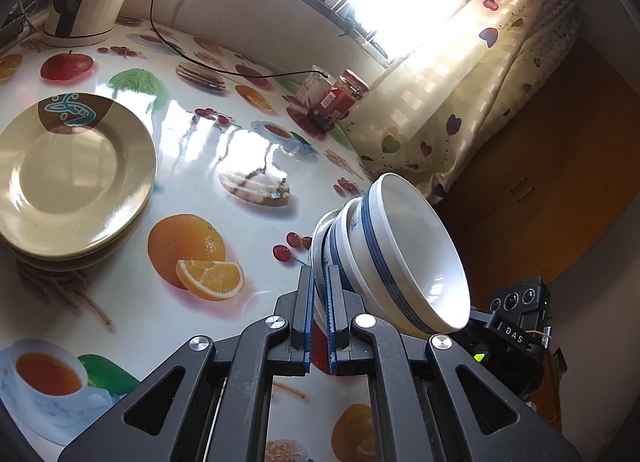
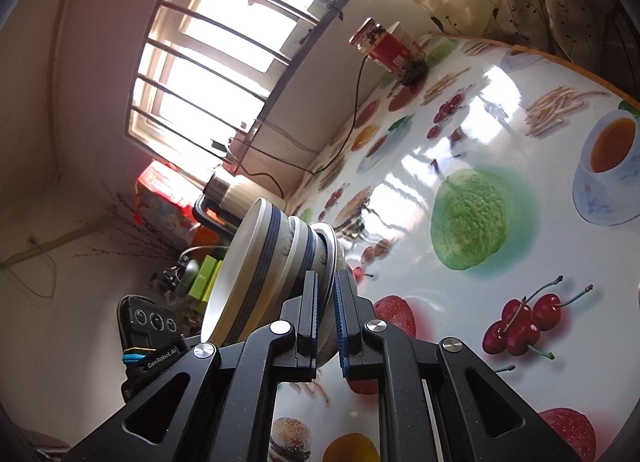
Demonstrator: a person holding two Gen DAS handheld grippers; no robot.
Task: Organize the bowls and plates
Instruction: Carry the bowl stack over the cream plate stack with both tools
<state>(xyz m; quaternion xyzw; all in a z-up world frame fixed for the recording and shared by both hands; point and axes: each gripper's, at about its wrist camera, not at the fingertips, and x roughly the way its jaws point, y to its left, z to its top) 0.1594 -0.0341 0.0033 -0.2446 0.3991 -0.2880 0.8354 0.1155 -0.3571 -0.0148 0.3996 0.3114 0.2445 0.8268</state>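
Left wrist showed my left claw [image 1: 318, 302] and right claw [image 2: 326, 314] each clamped on the nested bowls [image 1: 400, 254], raised above the tabletop [image 1: 224, 134]; plates [image 1: 76, 174] sat stacked far left, bowls unplaced.

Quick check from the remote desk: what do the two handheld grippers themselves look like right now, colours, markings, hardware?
Both the left gripper and the right gripper are black angular linkages with silver round pivot bolts and blue ridged pads inside the fingers. Each view shows the other unit's black camera block: one reads "DAS", the other "GenRobot.AI" with a blue cable.
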